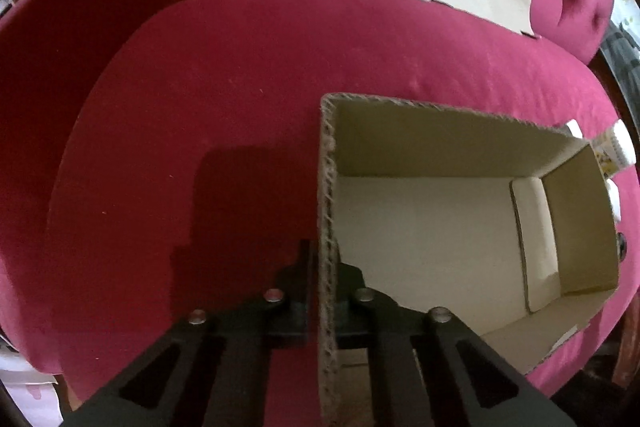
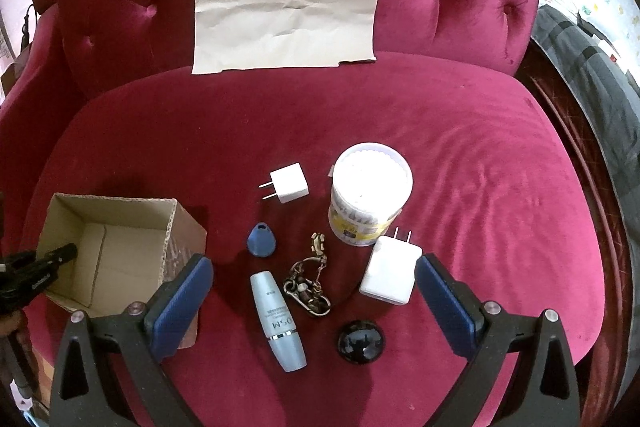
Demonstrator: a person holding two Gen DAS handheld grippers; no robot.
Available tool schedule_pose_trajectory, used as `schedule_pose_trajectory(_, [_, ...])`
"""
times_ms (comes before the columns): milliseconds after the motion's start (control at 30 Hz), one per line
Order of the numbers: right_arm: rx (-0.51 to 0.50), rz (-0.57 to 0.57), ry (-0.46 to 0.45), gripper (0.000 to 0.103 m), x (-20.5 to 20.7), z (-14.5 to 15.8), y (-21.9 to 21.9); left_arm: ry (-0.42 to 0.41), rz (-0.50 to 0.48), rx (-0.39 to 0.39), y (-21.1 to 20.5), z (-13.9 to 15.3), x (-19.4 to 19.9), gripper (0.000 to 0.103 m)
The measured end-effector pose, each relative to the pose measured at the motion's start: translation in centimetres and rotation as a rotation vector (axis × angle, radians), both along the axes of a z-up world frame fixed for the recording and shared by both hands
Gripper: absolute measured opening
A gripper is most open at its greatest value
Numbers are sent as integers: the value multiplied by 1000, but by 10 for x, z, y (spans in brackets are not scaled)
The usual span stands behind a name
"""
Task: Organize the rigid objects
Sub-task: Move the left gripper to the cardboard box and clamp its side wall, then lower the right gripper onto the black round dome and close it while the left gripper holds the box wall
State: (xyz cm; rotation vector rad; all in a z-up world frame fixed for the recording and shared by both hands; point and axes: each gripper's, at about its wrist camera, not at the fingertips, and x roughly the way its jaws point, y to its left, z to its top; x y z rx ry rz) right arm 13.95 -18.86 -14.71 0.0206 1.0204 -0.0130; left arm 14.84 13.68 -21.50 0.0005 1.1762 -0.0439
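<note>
Left gripper point(image 1: 323, 267) clamped on cardboard box point(image 2: 108, 247) wall; right gripper point(image 2: 314, 291) spread wide above upright-lying blue tube point(image 2: 278, 319), nearer it.

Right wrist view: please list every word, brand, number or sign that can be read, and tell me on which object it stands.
"OSM": on the light blue bottle, seen upside down.
Small print above it on the same bottle: too small to read.
Yellow label on the cotton swab tub: blurred, unreadable.
Pale marking on the left hand-held gripper at the cardboard box: unreadable.
No text shows on the chargers, key fob or keychain.
</note>
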Motion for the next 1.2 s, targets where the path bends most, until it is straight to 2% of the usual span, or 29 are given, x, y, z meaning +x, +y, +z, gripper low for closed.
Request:
schedule_pose_trajectory(133, [-6,6,5,103,0,-3,1,-3,11,-18,4,0,-2,3])
schedule_pose_trajectory(633, [-27,-3,29,103,-2,-14,-9,-26,6,12,-2,-1,-4,3])
schedule_pose_trajectory(1067, [-50,-29,103,103,-10,-35,-35,-42,-2,19,-7,-3,-2,3])
schedule_pose_trajectory(1200, [-19,-35,130,103,-12,-44,-46,-45,-1,16,-7,-3,-3,3])
